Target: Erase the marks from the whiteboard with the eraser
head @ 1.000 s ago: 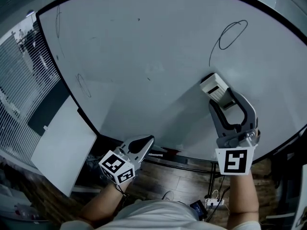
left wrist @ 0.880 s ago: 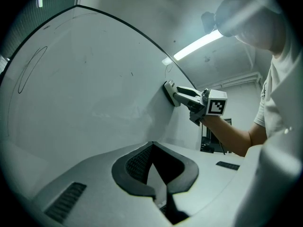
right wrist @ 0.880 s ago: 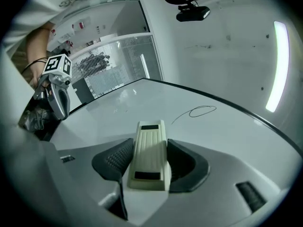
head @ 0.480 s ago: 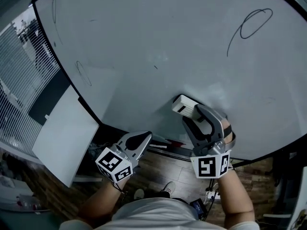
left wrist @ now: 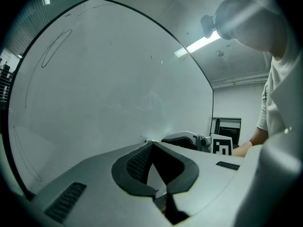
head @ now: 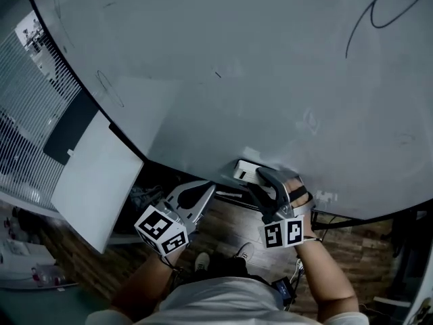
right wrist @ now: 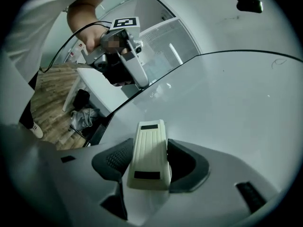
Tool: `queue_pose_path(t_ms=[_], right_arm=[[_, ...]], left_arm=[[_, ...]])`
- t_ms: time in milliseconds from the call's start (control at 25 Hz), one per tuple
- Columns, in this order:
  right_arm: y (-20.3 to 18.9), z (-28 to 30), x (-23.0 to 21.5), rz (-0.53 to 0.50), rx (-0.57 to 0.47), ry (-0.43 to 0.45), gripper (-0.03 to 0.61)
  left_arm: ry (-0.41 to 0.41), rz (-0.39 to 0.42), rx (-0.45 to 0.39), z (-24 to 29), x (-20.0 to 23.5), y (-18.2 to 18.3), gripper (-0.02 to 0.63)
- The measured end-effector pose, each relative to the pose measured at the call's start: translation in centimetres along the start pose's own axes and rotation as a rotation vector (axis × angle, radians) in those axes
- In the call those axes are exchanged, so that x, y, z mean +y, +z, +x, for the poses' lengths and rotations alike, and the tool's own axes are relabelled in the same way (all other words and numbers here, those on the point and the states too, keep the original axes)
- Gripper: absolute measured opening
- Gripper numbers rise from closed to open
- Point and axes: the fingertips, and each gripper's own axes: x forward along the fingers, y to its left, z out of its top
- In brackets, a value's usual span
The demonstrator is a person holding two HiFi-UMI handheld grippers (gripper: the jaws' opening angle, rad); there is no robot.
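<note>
The cream eraser is gripped tight between the jaws of the right claw and held against the whiteboard, way down by its bottom edge. A looped pen mark can be seen up at the top right, well apart from it. The left claw is clenched on nothing, down near that same edge.

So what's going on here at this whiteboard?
A person is working at the whiteboard with a tool in each hand. The right tool is shut on an eraser, held at the board's bottom edge. The left tool is shut and empty, just below that edge. A looped pen mark high on the right is not yet erased.
</note>
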Motion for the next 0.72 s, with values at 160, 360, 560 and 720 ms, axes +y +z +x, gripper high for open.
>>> queue_pose_path(t_ms=[160, 360, 560, 720], right_arm=[[0.5, -0.4, -0.7, -0.043, -0.008, -0.012, 0.232], [3.1, -2.7, -5.6, -0.087, -0.048, -0.112, 0.232], [6.4, -6.5, -12.9, -0.109, -0.099, -0.259, 0.232], [8.5, -10.0, -18.6, -0.104, -0.104, -0.379, 0.232]], left_arm=[[-0.002, 0.012, -0.005, 0.4, -0.5, 0.1, 0.006], [0.003, 0.028, -0.021, 0.7, -1.0, 1.6, 0.006], [-0.009, 0.049, -0.050, 1.2, -1.9, 3.2, 0.006], [-0.029, 0.062, -0.067, 1.4, -2.6, 4.2, 0.006]])
